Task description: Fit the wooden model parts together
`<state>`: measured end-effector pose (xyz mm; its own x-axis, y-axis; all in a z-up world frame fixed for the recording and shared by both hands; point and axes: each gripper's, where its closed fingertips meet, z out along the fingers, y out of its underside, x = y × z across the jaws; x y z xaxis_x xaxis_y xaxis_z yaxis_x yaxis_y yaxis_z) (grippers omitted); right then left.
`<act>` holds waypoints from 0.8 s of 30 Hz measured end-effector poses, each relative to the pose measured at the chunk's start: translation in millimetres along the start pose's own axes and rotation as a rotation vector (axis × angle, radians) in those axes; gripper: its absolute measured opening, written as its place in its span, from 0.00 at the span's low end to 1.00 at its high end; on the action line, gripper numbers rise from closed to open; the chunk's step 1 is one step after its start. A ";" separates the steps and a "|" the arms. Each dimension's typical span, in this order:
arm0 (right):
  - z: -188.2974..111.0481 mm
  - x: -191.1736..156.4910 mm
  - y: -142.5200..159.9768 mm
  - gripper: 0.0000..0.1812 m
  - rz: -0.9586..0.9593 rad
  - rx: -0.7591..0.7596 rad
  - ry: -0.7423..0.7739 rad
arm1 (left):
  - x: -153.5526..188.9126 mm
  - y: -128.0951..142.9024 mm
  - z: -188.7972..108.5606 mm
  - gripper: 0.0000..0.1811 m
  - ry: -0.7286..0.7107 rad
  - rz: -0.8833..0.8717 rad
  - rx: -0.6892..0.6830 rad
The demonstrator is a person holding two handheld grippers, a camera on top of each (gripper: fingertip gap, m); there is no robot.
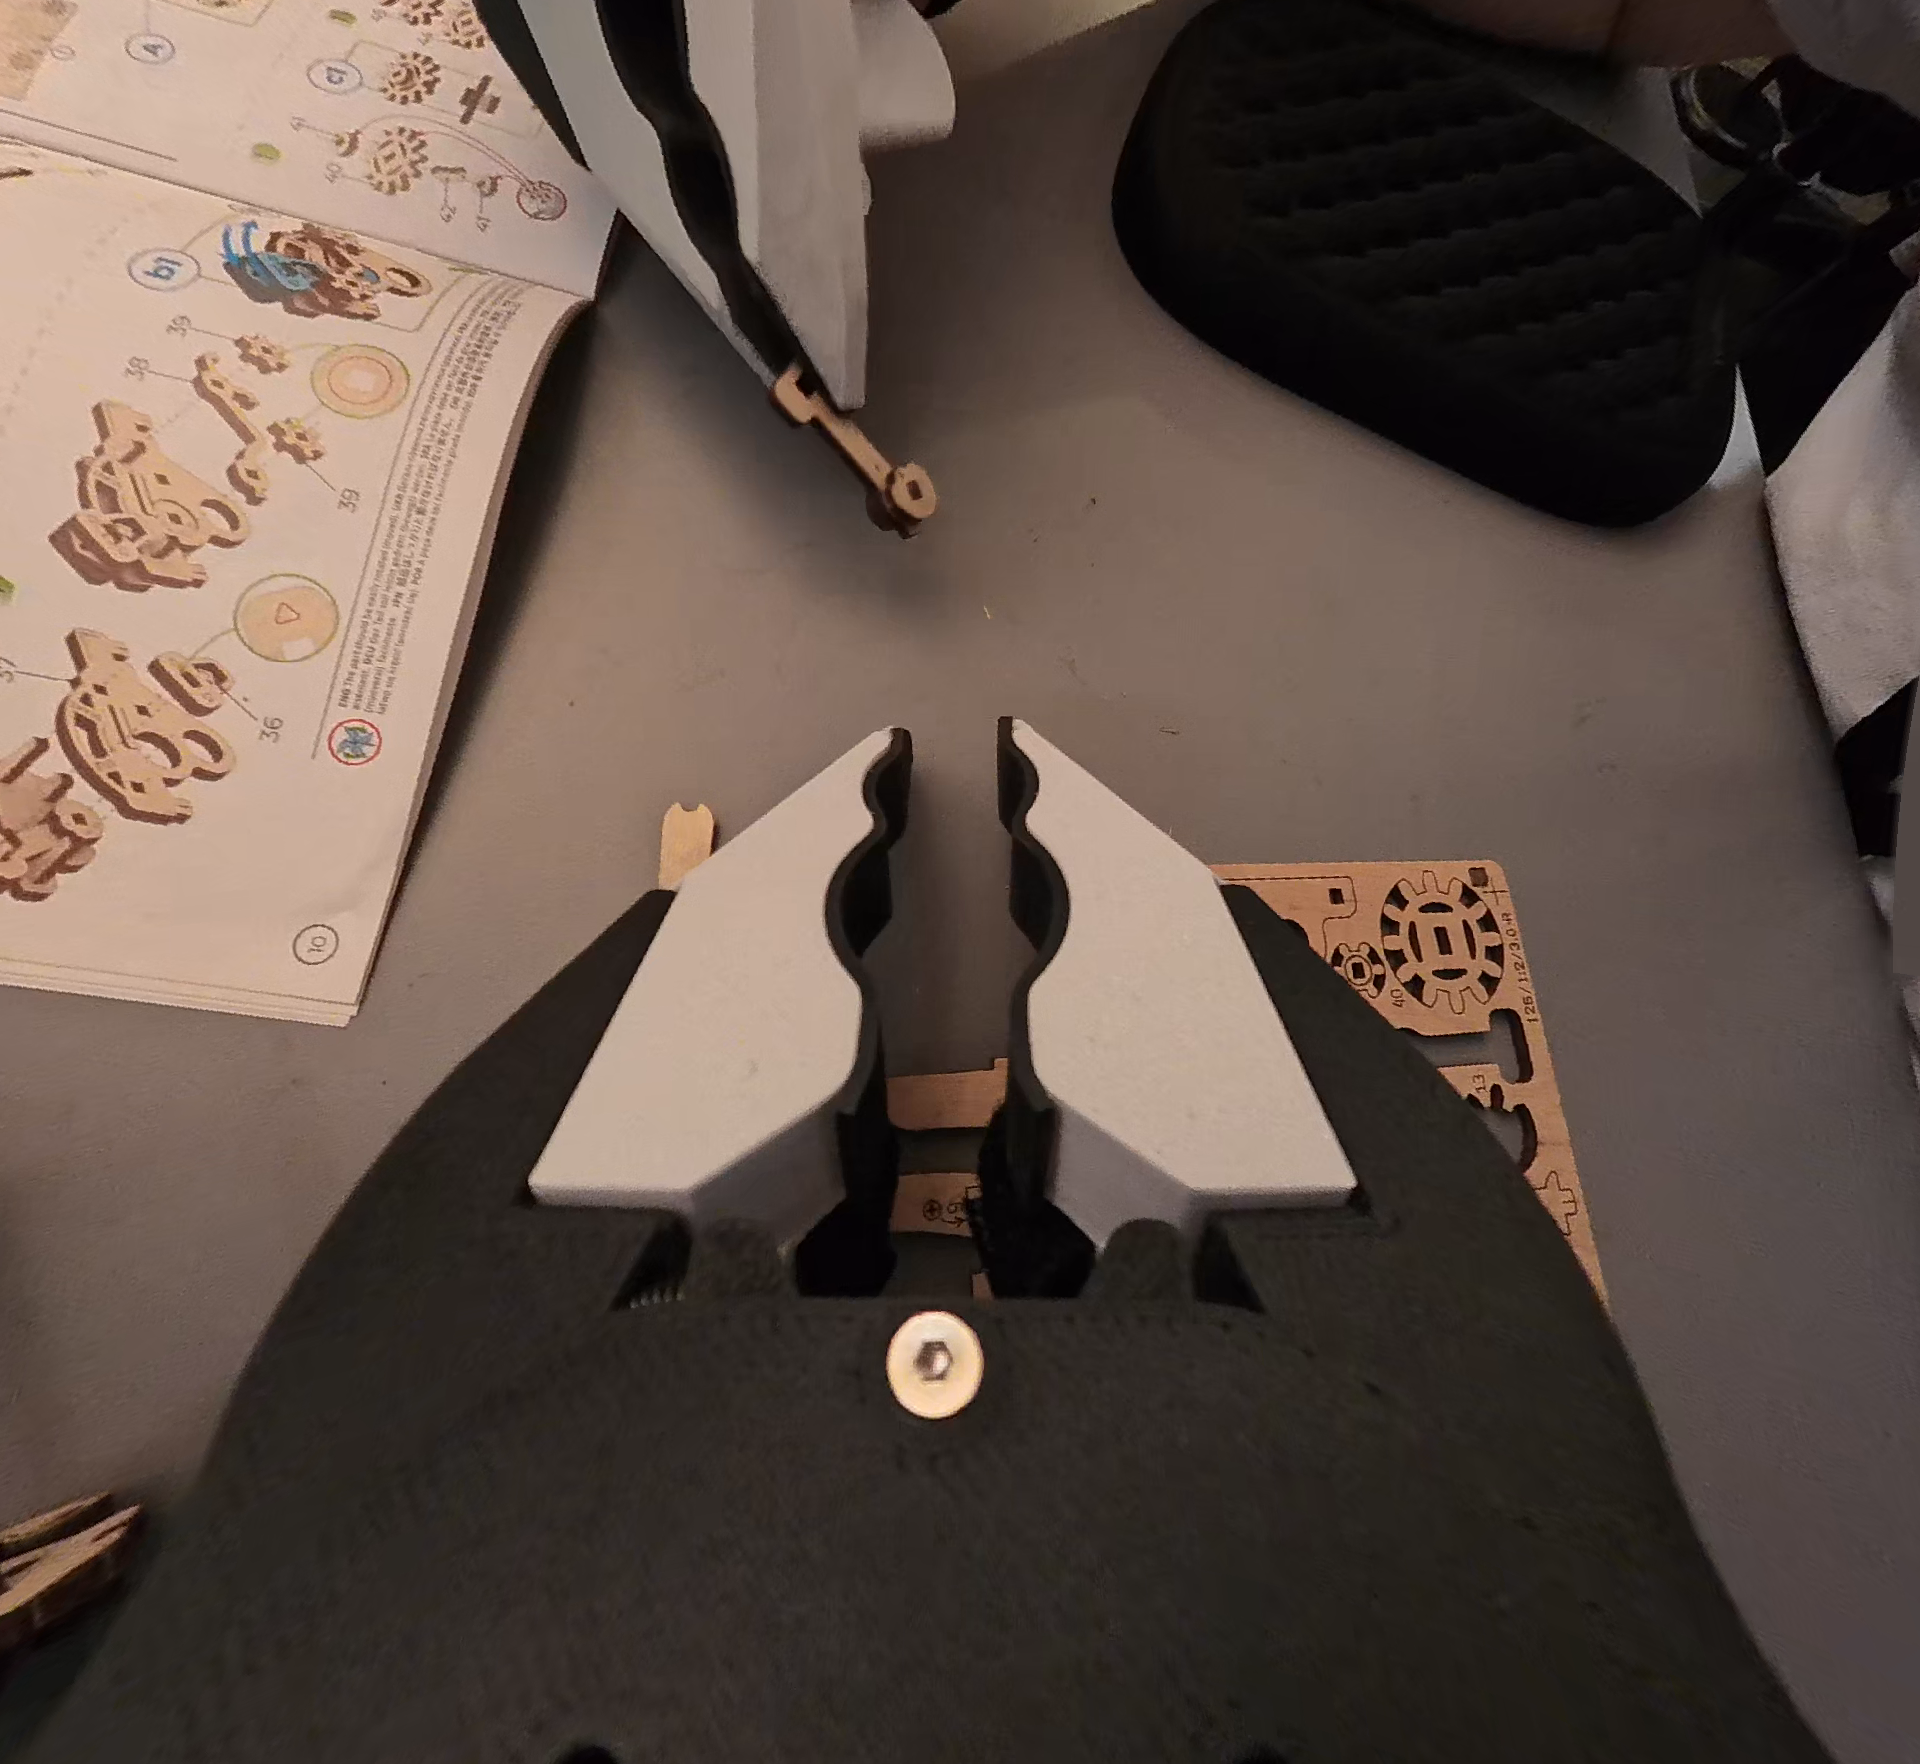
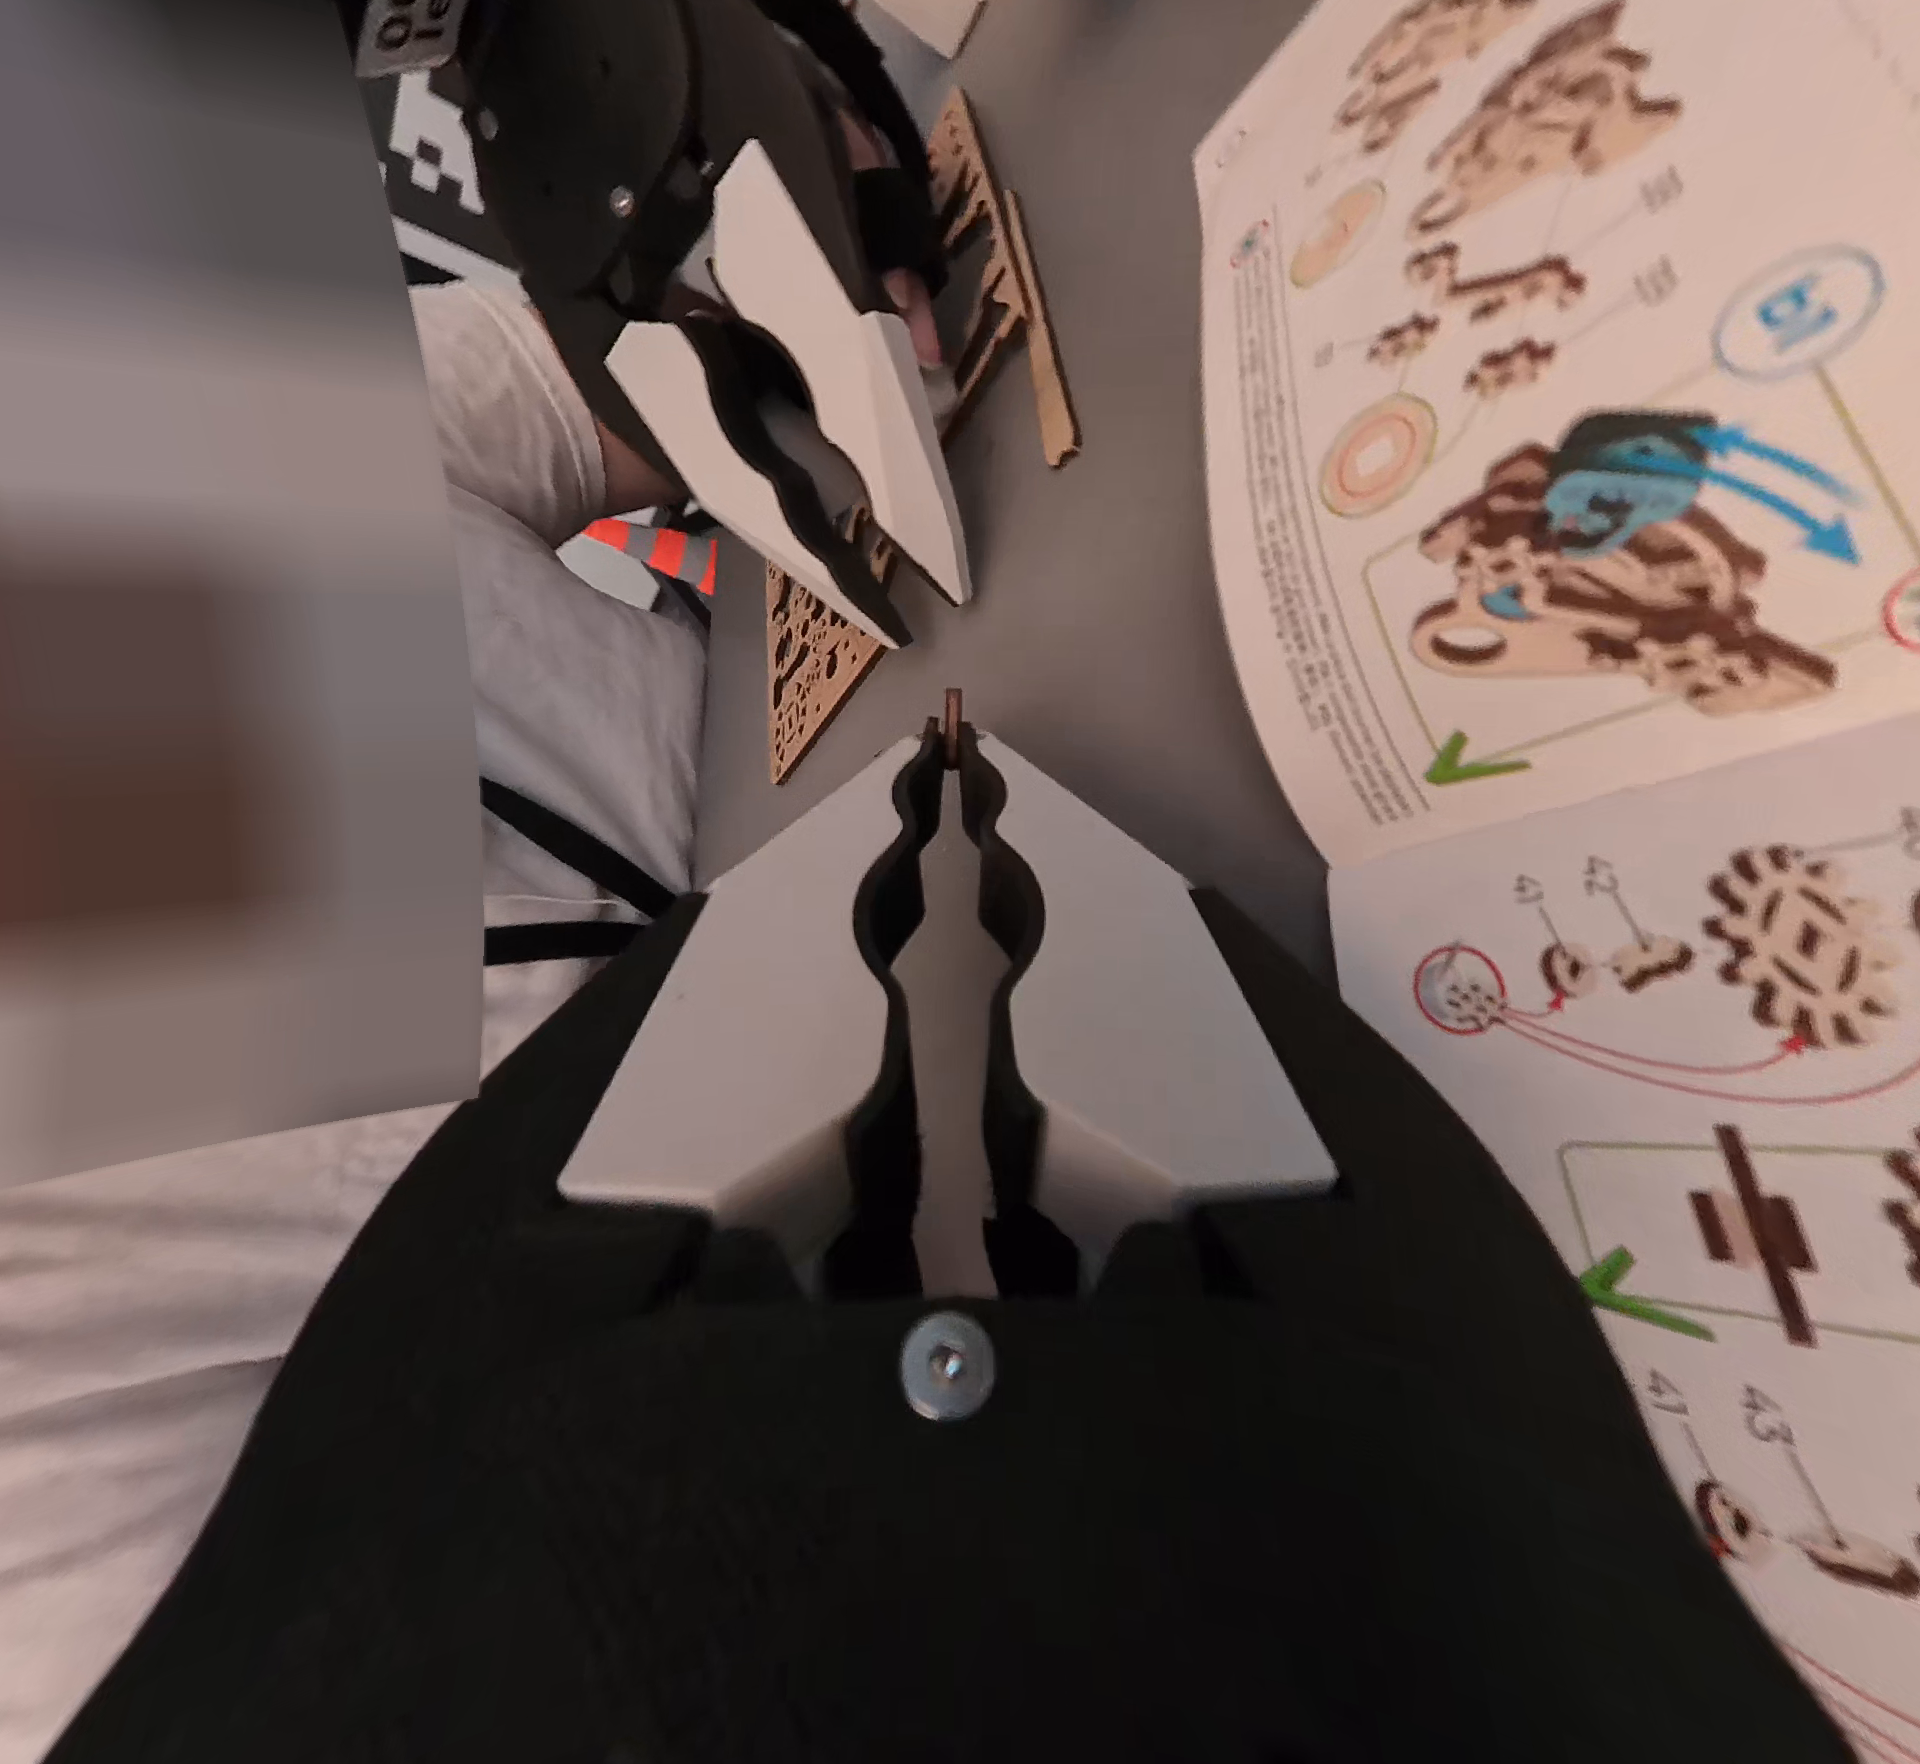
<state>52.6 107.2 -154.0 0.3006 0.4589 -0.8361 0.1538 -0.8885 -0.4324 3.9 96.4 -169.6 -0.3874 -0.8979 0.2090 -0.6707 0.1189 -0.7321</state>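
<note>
Wooden link piece [image 1: 857, 457] juts from the tips of the right gripper [image 1: 805, 389], whose jaws are closed on one end; its long axis points down at the grey tabletop [image 1: 1195, 634]. From that piece, the left gripper [image 1: 954, 748] sits just beyond the free end, its jaws parted and empty, facing it.

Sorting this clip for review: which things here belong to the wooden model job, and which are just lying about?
Job:
- small tan wooden rod-shaped part, pinched by the right gripper
- open left gripper
- laser-cut plywood parts sheet
- open instruction booklet

Lying about:
- black ribbed oval pad
</note>
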 end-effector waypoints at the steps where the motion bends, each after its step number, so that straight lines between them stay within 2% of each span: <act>1: -0.1 0.9 0.1 0.00 0.012 0.001 0.000 | 0.1 0.1 0.0 0.08 0.000 0.001 -0.001; 8: 2.1 -1.0 1.0 0.00 -0.031 -0.008 -0.011 | 0.2 0.5 0.6 0.08 -0.001 0.003 -0.004; 15: 6.9 -34.5 7.9 0.00 -0.709 -0.019 -0.005 | 0.4 1.4 0.6 0.08 -0.001 0.014 -0.007; 19: 8.6 -35.1 10.1 0.00 -0.838 -0.016 0.028 | 0.4 1.5 0.6 0.08 -0.001 0.015 -0.007; 24: 11.0 -32.1 7.7 0.01 -0.883 -0.029 0.093 | 0.3 1.6 0.7 0.08 -0.002 0.017 -0.007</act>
<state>33.8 85.7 -134.1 0.1360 0.9760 -0.1704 0.3890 -0.2107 -0.8968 3.1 96.0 -171.2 -0.3970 -0.8968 0.1955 -0.6686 0.1367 -0.7310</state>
